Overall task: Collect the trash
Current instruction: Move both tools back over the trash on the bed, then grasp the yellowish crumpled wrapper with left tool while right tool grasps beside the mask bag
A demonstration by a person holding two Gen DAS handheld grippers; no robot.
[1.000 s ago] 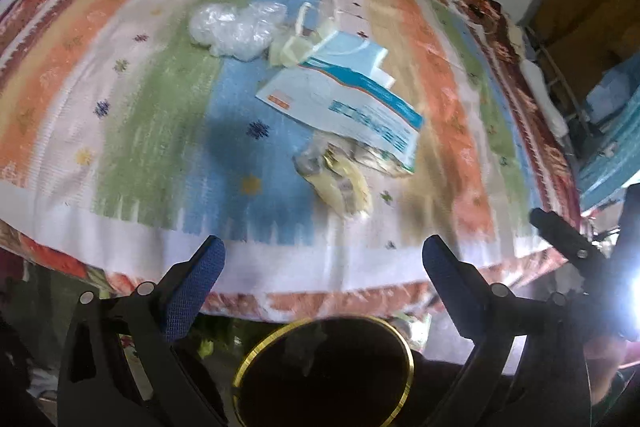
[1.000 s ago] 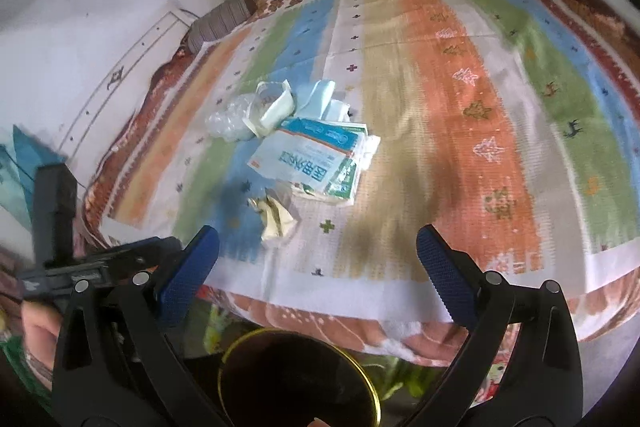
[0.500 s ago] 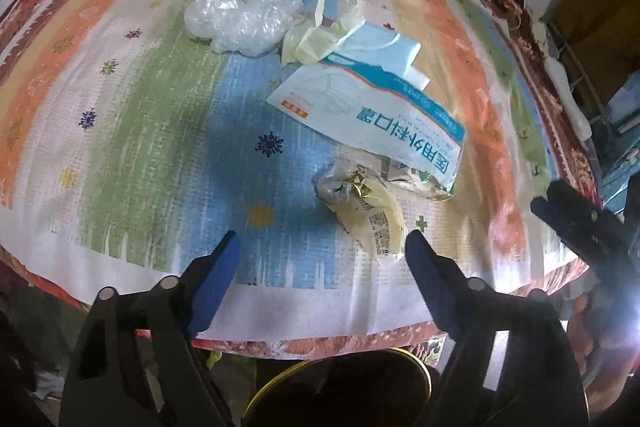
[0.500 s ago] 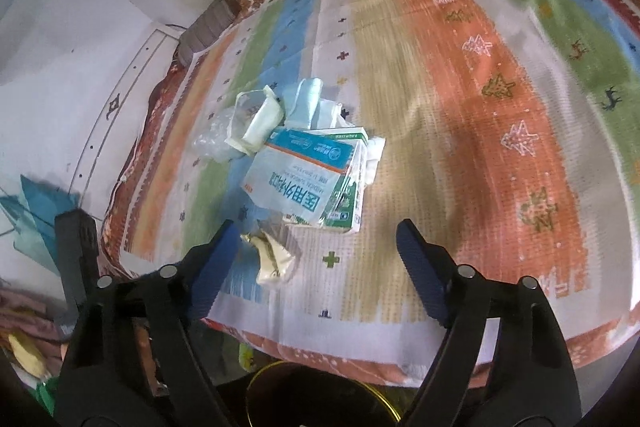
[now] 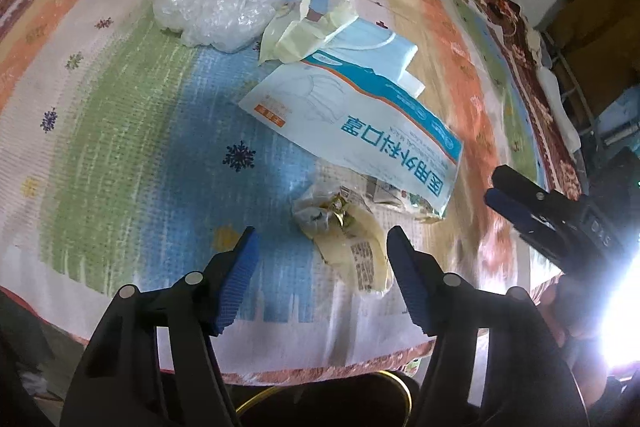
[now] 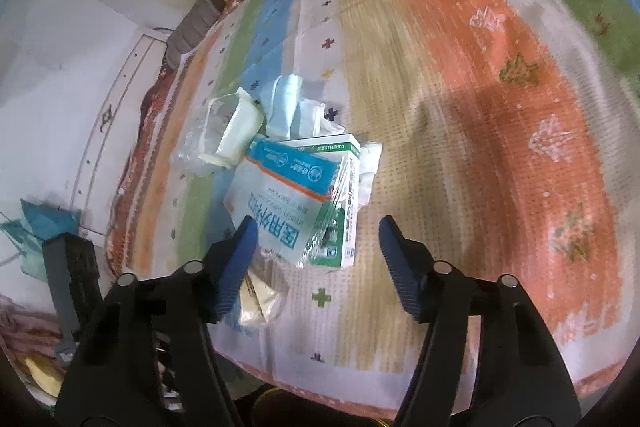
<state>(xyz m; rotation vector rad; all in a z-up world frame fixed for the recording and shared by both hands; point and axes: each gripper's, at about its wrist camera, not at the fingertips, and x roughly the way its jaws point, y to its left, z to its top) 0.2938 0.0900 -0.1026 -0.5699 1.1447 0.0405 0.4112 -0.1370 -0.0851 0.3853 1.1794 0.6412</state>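
A pile of trash lies on a striped cloth (image 5: 120,99). In the left wrist view my left gripper (image 5: 322,251) is open, its jaws on either side of a crumpled yellow wrapper (image 5: 352,243). Behind it lie a white-and-blue mask packet (image 5: 360,131), a pale yellow glove (image 5: 296,27) and crumpled clear plastic (image 5: 216,11). In the right wrist view my right gripper (image 6: 314,243) is open just above the mask packet (image 6: 280,203) and a green-and-white box (image 6: 340,211). The yellow wrapper (image 6: 260,299) sits by its left finger.
A dark bin with a yellow rim (image 5: 320,403) sits below the cloth's front edge. The right gripper (image 5: 532,211) shows at the right of the left wrist view. A grey roll (image 6: 192,27) lies at the cloth's far corner. Clutter stands beyond the right side.
Both grippers have moved forward and down toward the trash pile. The left one now brackets the yellow wrapper; the right one is over the mask packet.
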